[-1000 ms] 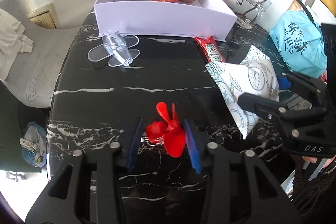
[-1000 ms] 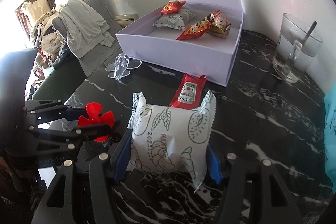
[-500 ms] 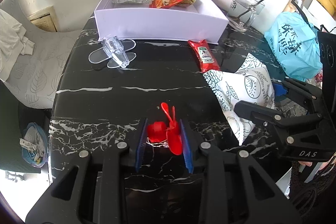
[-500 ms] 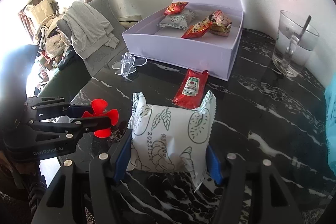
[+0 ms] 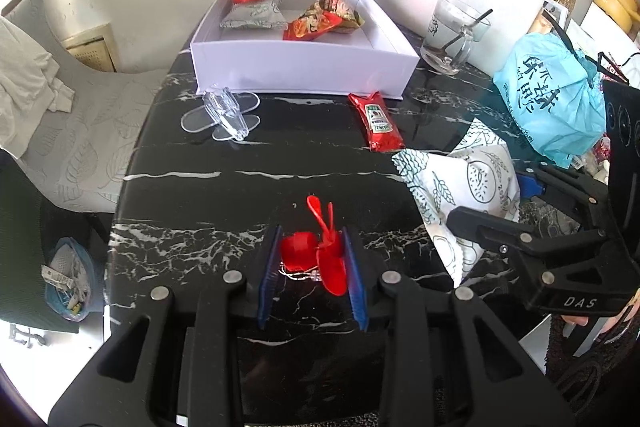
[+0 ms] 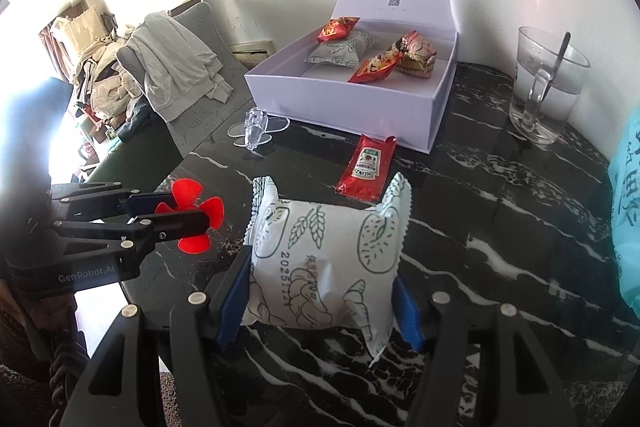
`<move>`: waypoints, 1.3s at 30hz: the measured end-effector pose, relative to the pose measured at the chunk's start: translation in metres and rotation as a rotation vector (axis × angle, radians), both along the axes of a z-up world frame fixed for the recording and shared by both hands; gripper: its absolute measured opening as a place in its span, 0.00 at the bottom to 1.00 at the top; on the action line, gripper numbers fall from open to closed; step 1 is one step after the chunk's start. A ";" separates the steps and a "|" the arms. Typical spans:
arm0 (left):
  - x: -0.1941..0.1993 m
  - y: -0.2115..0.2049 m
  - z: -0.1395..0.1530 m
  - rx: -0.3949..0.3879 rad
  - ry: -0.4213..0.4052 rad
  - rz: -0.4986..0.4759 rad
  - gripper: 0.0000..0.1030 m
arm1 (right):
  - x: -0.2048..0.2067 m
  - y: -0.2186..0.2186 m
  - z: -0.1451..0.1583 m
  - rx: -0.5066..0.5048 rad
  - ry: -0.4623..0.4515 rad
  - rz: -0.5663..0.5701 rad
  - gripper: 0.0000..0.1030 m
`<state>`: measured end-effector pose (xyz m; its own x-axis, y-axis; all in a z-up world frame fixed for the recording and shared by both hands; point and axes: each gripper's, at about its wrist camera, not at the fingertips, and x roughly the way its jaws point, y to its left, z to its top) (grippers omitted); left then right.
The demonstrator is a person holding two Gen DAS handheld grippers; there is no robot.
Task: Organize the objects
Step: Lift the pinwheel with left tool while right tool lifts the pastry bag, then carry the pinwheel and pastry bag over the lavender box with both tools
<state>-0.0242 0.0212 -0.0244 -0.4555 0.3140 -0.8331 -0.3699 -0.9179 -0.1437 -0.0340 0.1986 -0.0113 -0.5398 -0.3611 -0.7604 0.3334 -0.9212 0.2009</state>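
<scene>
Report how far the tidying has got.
Done: four snack packets lie in the white box. In hand: left hand-held gripper clamps the red propeller; right hand-held gripper holds the white packet. Left: ketchup sachet and clear plastic piece.

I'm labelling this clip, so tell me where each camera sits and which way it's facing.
Left wrist: on the left claw, looking down its fingers across the black table to the open white box; the right claw shows at right.
Right wrist: on the right claw, facing the same box; the left claw shows at left.
Shared: red propeller, white snack packet, ketchup sachet.
</scene>
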 end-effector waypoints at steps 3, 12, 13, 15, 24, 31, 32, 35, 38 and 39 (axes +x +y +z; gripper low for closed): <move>0.003 -0.001 0.005 -0.008 0.014 0.007 0.28 | 0.005 0.000 0.004 0.000 0.010 0.005 0.62; 0.016 0.001 0.029 -0.018 0.077 0.005 0.28 | 0.018 -0.001 0.026 0.013 0.068 0.024 0.62; 0.017 0.002 0.033 -0.017 0.085 0.003 0.28 | 0.020 -0.001 0.030 0.012 0.077 0.030 0.62; 0.017 0.004 0.039 -0.022 0.099 -0.001 0.28 | 0.022 -0.001 0.037 0.009 0.098 0.043 0.62; 0.001 0.010 0.056 -0.033 0.132 -0.020 0.28 | 0.013 -0.002 0.055 0.019 0.128 0.051 0.62; -0.026 0.012 0.059 -0.032 0.128 -0.033 0.28 | -0.014 -0.003 0.057 0.019 0.119 0.045 0.62; -0.032 0.012 0.059 -0.032 0.130 -0.034 0.28 | -0.019 -0.003 0.058 0.023 0.120 0.044 0.62; -0.046 0.012 0.061 -0.029 0.132 -0.034 0.28 | -0.034 -0.005 0.061 0.027 0.124 0.046 0.62; -0.062 0.012 0.062 -0.027 0.133 -0.027 0.28 | -0.050 -0.006 0.064 0.027 0.127 0.050 0.62; -0.066 0.012 0.062 -0.026 0.131 -0.026 0.28 | -0.055 -0.006 0.064 0.028 0.129 0.052 0.62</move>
